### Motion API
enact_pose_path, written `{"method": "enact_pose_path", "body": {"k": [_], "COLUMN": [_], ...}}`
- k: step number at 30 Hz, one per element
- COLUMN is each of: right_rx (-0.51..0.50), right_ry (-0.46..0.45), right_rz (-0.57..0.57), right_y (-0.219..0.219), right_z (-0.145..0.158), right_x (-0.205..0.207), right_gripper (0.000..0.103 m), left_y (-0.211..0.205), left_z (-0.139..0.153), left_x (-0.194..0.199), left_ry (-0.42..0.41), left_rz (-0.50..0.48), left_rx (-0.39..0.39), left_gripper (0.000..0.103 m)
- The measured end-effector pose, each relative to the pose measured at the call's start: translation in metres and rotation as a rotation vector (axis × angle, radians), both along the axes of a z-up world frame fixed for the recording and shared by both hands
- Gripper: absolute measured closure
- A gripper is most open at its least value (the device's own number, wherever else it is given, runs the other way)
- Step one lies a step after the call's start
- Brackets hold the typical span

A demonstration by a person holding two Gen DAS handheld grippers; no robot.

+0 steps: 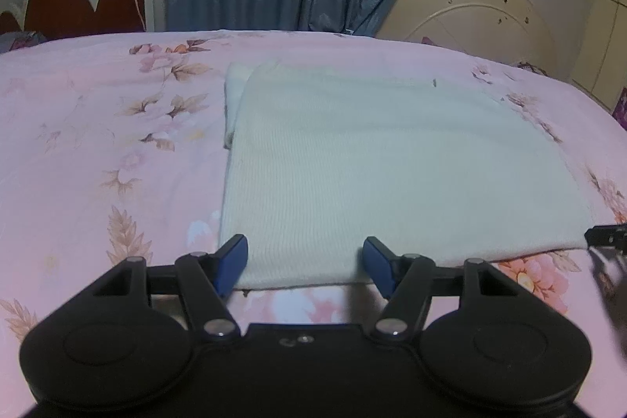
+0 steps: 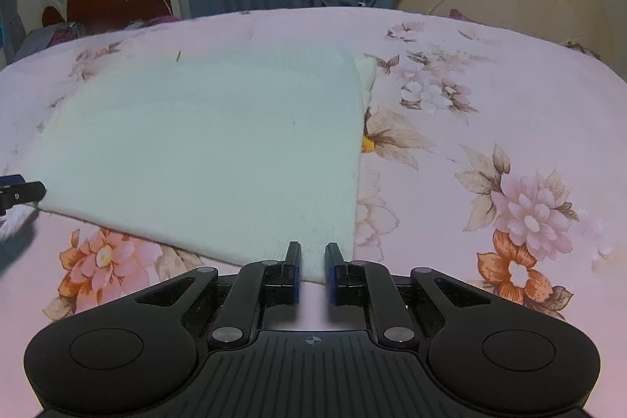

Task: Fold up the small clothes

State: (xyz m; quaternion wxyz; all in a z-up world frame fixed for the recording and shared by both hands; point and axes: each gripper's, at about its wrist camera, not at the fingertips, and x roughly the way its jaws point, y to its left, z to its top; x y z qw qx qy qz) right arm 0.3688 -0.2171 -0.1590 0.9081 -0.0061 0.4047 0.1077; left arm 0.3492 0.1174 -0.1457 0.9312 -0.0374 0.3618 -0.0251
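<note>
Left tool (image 1: 305, 263) spread over garment (image 1: 352, 163) near edge, right tool (image 2: 313, 267) narrowed at corner

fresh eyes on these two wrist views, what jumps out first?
A pale knit garment lies folded flat in the middle of the pink floral bedspread, with a lower layer peeking out at its far corner. The left claw gapes wide at the garment's near hem, while the right claw sits nearly closed at the near right corner, fabric showing between its pads; whether it grips is unclear.
</note>
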Motion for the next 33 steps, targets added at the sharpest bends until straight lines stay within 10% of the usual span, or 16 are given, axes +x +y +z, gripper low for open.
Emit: {"method": "enact_pose_path", "body": {"k": [8, 12, 17, 22, 33], "right_rx": [0.014, 0.094, 0.207, 0.275, 0.27], "right_ry": [0.001, -0.026, -0.055, -0.068, -0.047], "right_rz": [0.004, -0.03, -0.023, 0.009, 0.099], "right_y": [-0.004, -0.014, -0.017, 0.006, 0.1], "right_z": [0.0, 0.012, 0.026, 0.042, 0.045], "right_x": [0.003, -0.007, -0.015, 0.004, 0.103], "right_gripper": [0.091, 0.091, 0.091, 0.091, 0.092], "left_y": [0.001, 0.008, 0.034, 0.053, 0.072], "left_z": [0.007, 0.026, 0.006, -0.02, -0.047], "left_x": [0.002, -0.016, -0.026, -0.023, 0.016], "left_ry": [0.03, -0.021, 0.022, -0.038, -0.052], "left_rz": [0.006, 0.088, 0.239, 0.391, 0.473], "left_rx": [0.001, -0.063, -0.441, -0.699, -0.857], "left_gripper": [0.038, 0.02, 0.043, 0.045, 0.096]}}
